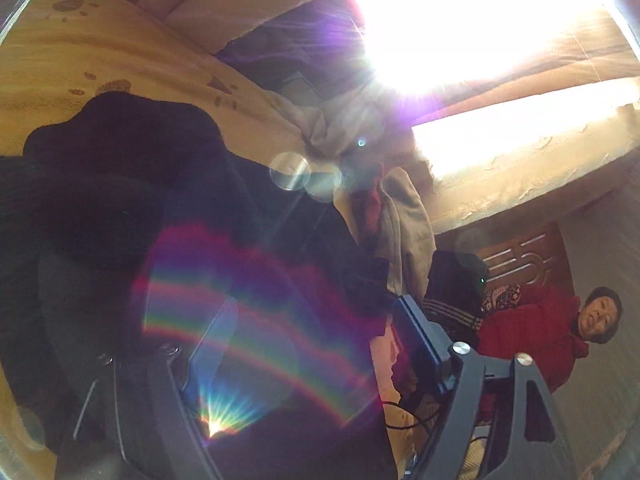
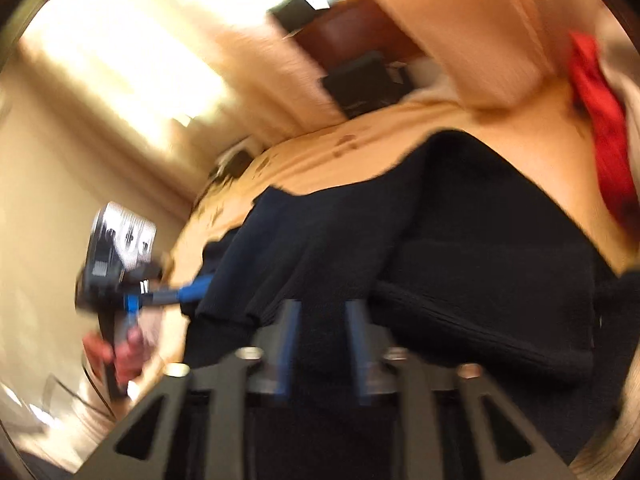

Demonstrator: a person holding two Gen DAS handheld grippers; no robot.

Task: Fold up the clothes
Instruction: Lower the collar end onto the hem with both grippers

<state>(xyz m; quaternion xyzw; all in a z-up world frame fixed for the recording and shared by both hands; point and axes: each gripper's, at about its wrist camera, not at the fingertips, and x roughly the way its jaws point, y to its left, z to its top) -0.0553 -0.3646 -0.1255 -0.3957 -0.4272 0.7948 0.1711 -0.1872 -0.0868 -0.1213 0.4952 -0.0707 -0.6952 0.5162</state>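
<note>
Right gripper (image 2: 322, 344) first: its two blue fingers (image 2: 290, 344) stand a moderate gap apart over the black knit garment (image 2: 460, 248), with dark cloth showing between them, but the pads don't look like they're pressing on it, so I'd call it parted and not gripping. The whole right-wrist view is pretty smeared, so take the fine detail with a grain of salt. The black garment is spread across the tan bedspread (image 2: 360, 148), which has little brown paw-print marks, and one folded edge of it lies just ahead of the fingertips. Off to the left of that view you can see the left gripper (image 2: 192, 294) with its blue fingers reaching to the edge of the same garment, a hand (image 2: 120, 356) wrapped around its handle. From the left wrist camera the left gripper (image 1: 316, 344) has its jaws spread wide; one blue finger (image 1: 424, 340) is plain to see, the other is half lost in lens flare, and nothing is clamped between them. The black garment (image 1: 120, 184) lies heaped ahead of it on the bedspread (image 1: 80, 60). Further out there's a beige garment (image 1: 404, 224) with a red cloth (image 1: 366, 204) bunched up beside it, strong window glare above, and a person in a red hoodie (image 1: 532, 336) at the right edge.
</note>
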